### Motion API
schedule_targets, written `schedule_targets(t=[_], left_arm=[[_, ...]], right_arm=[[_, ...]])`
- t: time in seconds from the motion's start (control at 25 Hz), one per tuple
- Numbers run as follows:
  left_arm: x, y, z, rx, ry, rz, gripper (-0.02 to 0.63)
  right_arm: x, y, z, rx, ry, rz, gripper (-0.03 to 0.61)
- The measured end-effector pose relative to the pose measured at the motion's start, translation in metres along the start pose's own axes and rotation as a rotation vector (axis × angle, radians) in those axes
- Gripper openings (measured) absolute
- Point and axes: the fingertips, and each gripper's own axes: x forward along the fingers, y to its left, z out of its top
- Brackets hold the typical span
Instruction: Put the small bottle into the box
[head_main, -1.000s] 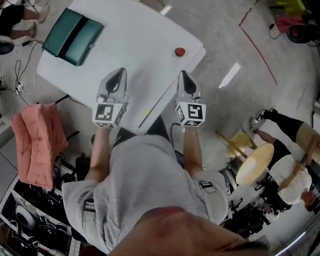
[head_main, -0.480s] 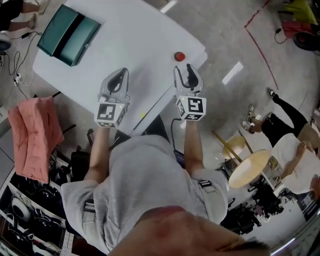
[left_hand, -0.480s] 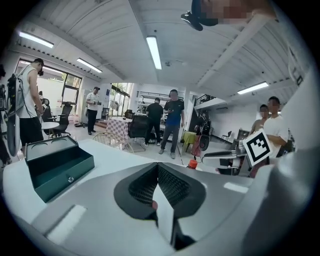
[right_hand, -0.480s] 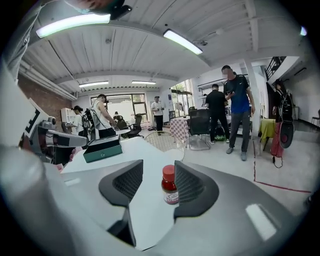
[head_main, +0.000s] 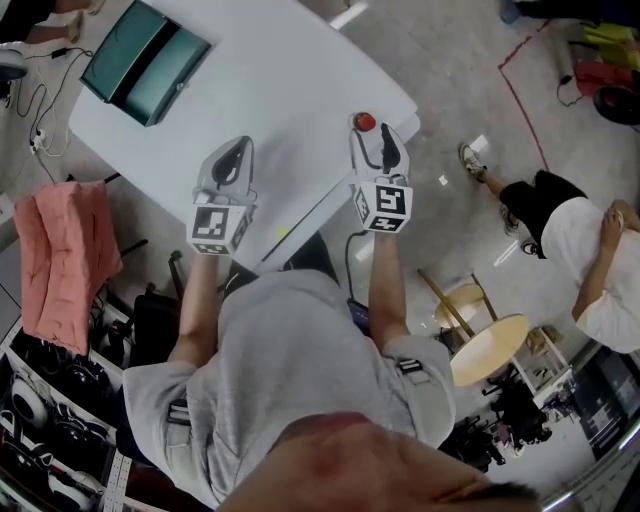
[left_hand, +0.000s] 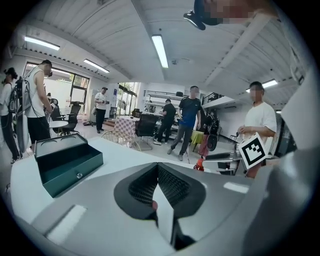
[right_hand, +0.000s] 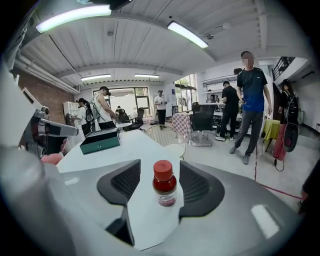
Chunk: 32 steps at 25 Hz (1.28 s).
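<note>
Right gripper view: my right gripper (head_main: 381, 143) jaws are opening, bottle (right_hand: 164, 184) upright between them, untouched. Head view shows only its cap; box (head_main: 145, 60) well apart. My left gripper (head_main: 233, 158): closed, empty.

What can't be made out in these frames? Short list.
- Label print on the bottle: too small to read, right gripper view.
- Bottle body, head view: seen from above, so only its red cap shows.
- Floor of the box: hidden by its own front wall, left gripper view; too small and dark in the head view.
</note>
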Motion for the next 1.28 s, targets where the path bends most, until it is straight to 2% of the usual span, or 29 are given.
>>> schedule_targets(t=[0.24, 0.52, 0.96, 1.28], left_arm=[[0.005, 0.002, -0.003, -0.003, 0.003, 0.032, 0.011], [0.004, 0.012, -0.002, -0.028, -0.003, 0.08, 0.011], [-0.013, 0.028, 0.002, -0.045, -0.023, 0.15, 0.011], [-0.033, 0.039, 0.017, -0.041, -0.071, 0.186, 0.011]], right_arm=[[0.013, -0.011, -0.009, -0.016, 0.028, -0.031, 0.227], [0.022, -0.011, -0.009, -0.035, 0.037, -0.008, 0.146], [0.023, -0.006, -0.001, -0.067, 0.014, 0.029, 0.129], [0.007, 0.017, 0.034, -0.092, -0.044, 0.064, 0.129]])
